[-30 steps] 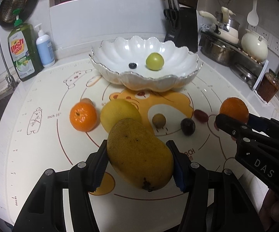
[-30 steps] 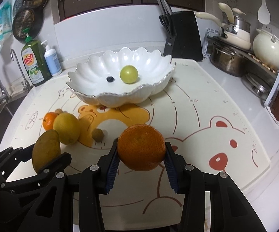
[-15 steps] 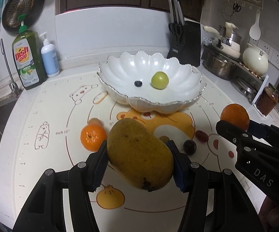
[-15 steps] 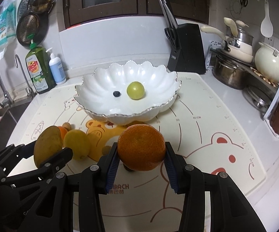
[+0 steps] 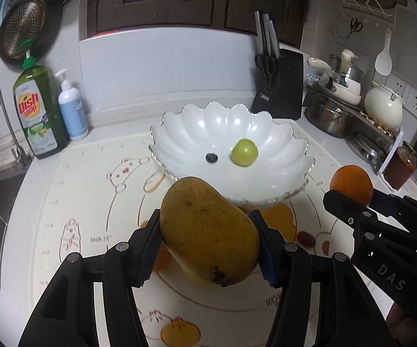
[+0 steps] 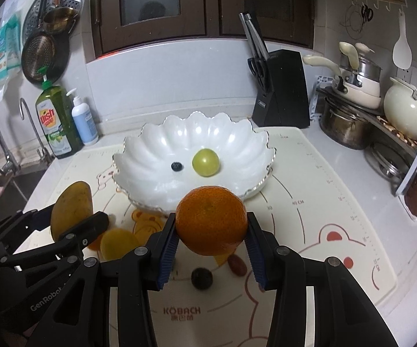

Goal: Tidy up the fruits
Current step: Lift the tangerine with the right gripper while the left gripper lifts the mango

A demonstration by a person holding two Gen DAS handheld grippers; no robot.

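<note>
The left claw [image 5: 210, 241] is clamped tight on the big mango [image 5: 208, 231], low in the middle of its view. The white bowl [image 5: 179, 133] sits just past it, with a green grape [image 5: 244, 152] and a blueberry [image 5: 211, 157] inside. I think the mango should go over the wavy rim and down softly on the bare left side. To the right, the right claw [image 6: 210, 238] squeezes the orange [image 6: 211, 219]. The two claws are near each other, so they should take turns. The knife block [image 6: 280, 86] stands well behind.
</note>
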